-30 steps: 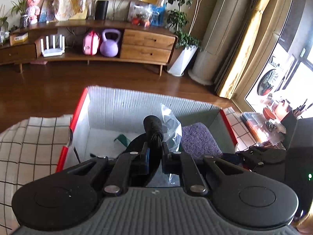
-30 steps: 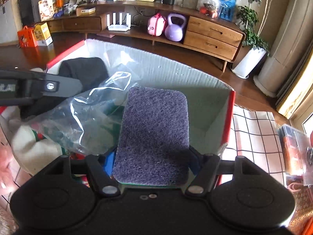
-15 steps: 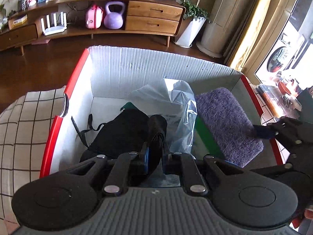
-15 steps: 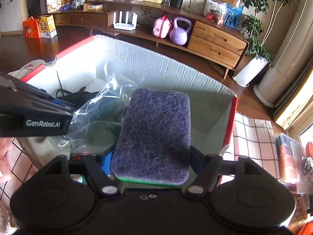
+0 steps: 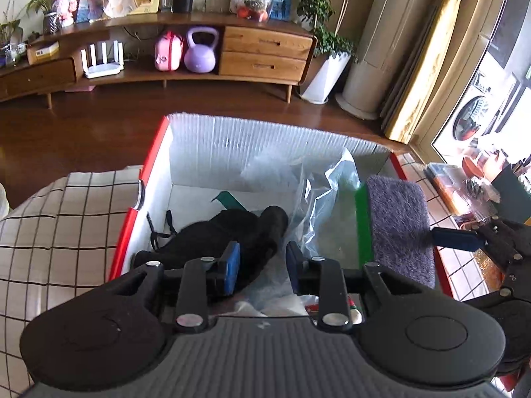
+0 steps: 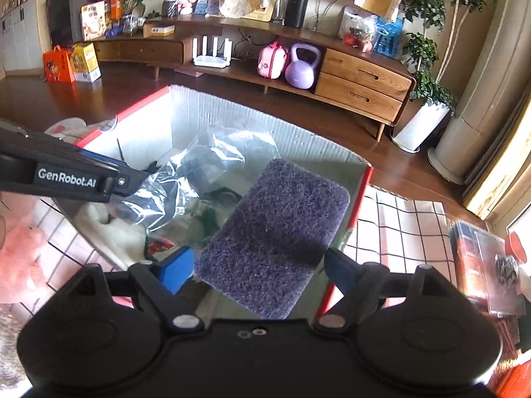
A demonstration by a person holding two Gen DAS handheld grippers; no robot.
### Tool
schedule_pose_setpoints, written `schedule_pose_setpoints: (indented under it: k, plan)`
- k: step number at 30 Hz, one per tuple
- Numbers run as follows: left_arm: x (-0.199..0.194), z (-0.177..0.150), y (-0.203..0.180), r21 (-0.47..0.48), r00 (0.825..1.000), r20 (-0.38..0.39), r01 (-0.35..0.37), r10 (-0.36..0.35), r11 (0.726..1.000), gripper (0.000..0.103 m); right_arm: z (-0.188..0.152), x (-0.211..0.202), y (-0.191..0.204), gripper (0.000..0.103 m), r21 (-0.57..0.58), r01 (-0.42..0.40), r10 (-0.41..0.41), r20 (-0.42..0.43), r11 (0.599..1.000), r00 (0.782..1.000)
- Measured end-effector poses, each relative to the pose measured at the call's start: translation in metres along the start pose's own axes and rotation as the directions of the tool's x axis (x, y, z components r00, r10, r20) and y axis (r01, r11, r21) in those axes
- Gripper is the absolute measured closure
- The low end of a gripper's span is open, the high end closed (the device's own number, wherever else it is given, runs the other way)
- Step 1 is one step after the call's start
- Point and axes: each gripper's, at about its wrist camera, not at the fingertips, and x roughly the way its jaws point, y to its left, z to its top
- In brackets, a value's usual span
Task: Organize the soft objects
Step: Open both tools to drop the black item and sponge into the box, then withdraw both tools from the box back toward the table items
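- Corrugated white box [image 5: 232, 142], red-edged, on a checked-cloth worktop [image 5: 59, 219].
- Crinkled clear plastic bag [image 5: 325, 205], centre.
- Black fabric bundle [image 5: 212, 238], left; left hand-held gripper [image 5: 262, 267] opening, pads off it.
- Fuzzy purple rectangular sponge [image 6: 275, 232], right; right hand-held gripper [image 6: 259, 270] opening, clear of it.

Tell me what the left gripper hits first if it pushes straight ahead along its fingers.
Most likely the black fabric item lying in the box: it sits between the opening jaws of the left gripper. The clear plastic bag lies just to its right; depth is uncertain.
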Motion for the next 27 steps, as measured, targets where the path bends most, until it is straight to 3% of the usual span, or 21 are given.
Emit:
schedule_pose_setpoints:
  k: [2,3,4,5,6,15,27]
  plan:
    - [-0.008,0.000,-0.002,0.001,1.000,0.008,-0.004,0.004,1.000,0.072,-0.003,-0.011,-0.002,0.016,0.020,-0.013,0.013,0.014,1.000,1.000]
    - [-0.012,-0.001,-0.002,0.003,1.000,0.012,0.000,0.000,1.000,0.067,-0.003,-0.015,-0.003,0.015,0.027,-0.016,0.015,0.022,1.000,1.000]
    - [-0.018,-0.002,-0.003,0.006,1.000,0.018,0.006,-0.006,1.000,0.060,-0.004,-0.020,-0.004,0.014,0.034,-0.020,0.019,0.029,0.999,0.999]
    - [-0.023,-0.002,-0.004,0.010,1.000,0.025,0.009,-0.009,1.000,0.040,-0.005,-0.025,-0.006,0.013,0.039,-0.022,0.021,0.036,0.999,0.999]
    - [-0.028,-0.003,-0.005,0.013,0.999,0.035,0.009,-0.009,1.000,0.032,-0.006,-0.030,-0.007,0.012,0.042,-0.022,0.020,0.042,0.999,0.999]
    - [-0.080,-0.019,-0.013,0.011,0.996,0.088,0.030,-0.031,0.999,0.030,-0.023,-0.081,-0.012,0.009,0.077,-0.057,0.050,0.086,0.995,0.995]
    - [-0.152,-0.055,-0.021,0.051,0.991,0.124,0.051,-0.057,0.997,0.029,-0.057,-0.150,0.009,0.002,0.088,-0.113,0.100,0.135,0.990,0.986]
